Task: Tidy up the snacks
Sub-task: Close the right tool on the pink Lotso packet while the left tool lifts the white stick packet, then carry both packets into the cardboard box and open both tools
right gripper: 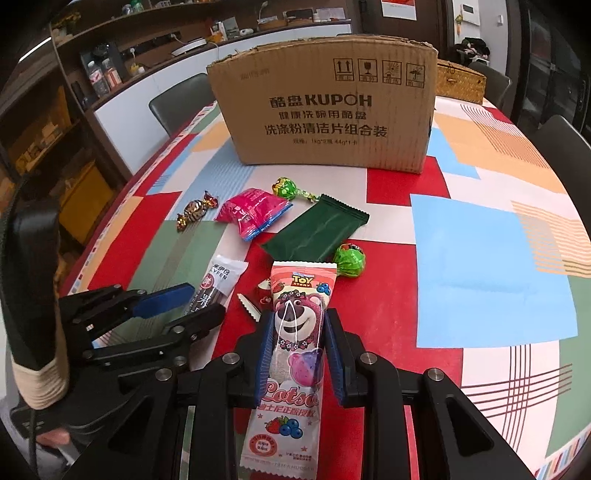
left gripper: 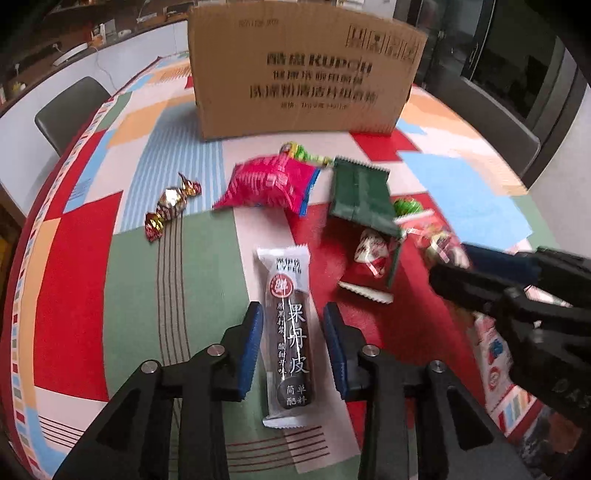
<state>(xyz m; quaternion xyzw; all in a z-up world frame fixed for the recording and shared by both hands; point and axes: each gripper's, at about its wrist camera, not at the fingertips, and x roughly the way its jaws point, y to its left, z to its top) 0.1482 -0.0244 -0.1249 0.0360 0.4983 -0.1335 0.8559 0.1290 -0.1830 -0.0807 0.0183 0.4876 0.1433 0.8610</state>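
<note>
A tablecloth (right gripper: 495,266) with blocks of red, blue, green and orange covers the table. Grey chairs (right gripper: 177,103) stand at its far side. Behind them a long shelf (right gripper: 236,33) holds small items, too blurred to name. A woven basket (right gripper: 460,81) sits at the far right

Patchwork tablecloth (right gripper: 491,266) in red, sage green, sky blue, orange and white blocks, some pinstriped. Plain brown cardboard box (right gripper: 325,107) with black print. Long white-ended snack bar wrapper (left gripper: 290,332), dark brown body, red round seal, white characters. Pink-and-white lollipop packet (right gripper: 295,350) with pink bear face, strawberry and blueberry print. Crinkled magenta pouch (right gripper: 251,212), blue edge. Flat dark green sachet (right gripper: 317,232). Gold-and-brown foil twist candy (left gripper: 171,205). Bright green wrapped lollipop (right gripper: 350,260). Blue pads (left gripper: 251,347) on black gripper fingers.
</note>
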